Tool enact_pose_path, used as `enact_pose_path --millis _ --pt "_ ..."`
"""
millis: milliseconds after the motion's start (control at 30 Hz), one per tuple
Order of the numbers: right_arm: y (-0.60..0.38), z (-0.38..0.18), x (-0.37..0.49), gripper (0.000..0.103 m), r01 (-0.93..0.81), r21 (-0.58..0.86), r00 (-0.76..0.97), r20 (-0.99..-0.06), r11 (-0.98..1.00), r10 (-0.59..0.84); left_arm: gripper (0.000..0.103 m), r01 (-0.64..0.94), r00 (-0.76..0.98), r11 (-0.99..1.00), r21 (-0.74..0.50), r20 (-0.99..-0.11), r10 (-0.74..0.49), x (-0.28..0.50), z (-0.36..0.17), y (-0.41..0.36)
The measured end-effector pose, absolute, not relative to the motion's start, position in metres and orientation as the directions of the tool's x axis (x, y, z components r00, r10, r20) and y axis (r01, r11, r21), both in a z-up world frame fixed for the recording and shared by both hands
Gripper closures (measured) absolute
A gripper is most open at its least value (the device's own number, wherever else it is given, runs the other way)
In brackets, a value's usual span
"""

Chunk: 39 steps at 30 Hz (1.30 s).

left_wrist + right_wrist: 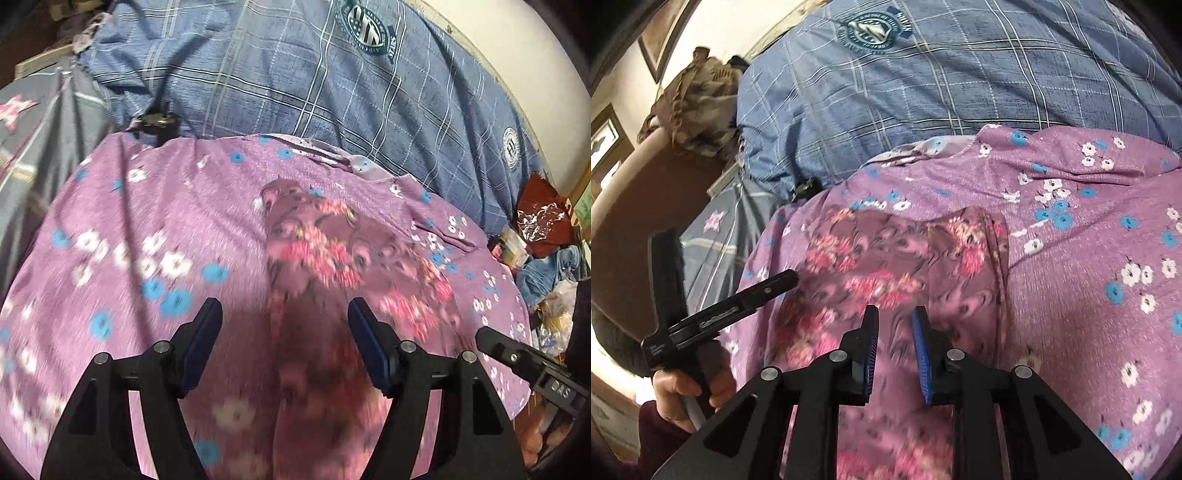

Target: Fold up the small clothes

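Pink floral garment [905,266] lying on purple floral cloth [1089,280], plaid bedding [923,92] behind. Left gripper [284,317] spread wide, empty. Right gripper [895,325] narrowly parted, gripping nothing.

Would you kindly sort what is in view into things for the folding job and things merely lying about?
For the job:
- dark floral garment
- purple floral cloth beneath it
- left tongs, right tongs

Lying about:
- blue plaid bedding
- red plastic bag
- camouflage cloth

Blue plaid bedspread [280,74] with round emblems, pale wall [517,44] behind — framed picture [659,40], brown curved headboard [635,206].
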State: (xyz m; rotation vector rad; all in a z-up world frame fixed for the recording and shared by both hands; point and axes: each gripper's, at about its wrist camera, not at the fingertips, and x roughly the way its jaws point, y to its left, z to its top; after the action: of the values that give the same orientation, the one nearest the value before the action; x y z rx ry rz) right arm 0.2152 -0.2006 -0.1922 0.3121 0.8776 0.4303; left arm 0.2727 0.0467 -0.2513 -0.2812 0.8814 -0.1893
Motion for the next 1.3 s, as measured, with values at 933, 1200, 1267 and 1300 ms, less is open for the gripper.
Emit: enact_pose_path --millis 933,1200,1267,1300 --pt "-0.189 -0.146 0.083 0.065 -0.160 0.158 0.675 -0.702 0.974 0.225 0.015 0.043 0.811 0.997 0.063 -0.585 0.002 0.086 -0.161 0.016" --pt "-0.182 -0.103 0.034 0.060 -0.180 0.090 0.755 -0.625 0.980 0.196 0.014 0.053 0.864 0.996 0.079 -0.504 -0.006 0.042 -0.122 0.013" --pt "-0.181 -0.094 0.024 0.058 -0.184 0.081 0.773 -0.604 0.980 0.195 0.013 0.049 0.870 0.996 0.079 -0.493 -0.004 0.036 -0.117 0.011" --pt "-0.180 -0.090 0.020 0.058 -0.186 0.075 0.780 -0.595 0.980 0.194 0.012 0.046 0.873 0.996 0.080 -0.488 -0.002 0.033 -0.115 0.010"
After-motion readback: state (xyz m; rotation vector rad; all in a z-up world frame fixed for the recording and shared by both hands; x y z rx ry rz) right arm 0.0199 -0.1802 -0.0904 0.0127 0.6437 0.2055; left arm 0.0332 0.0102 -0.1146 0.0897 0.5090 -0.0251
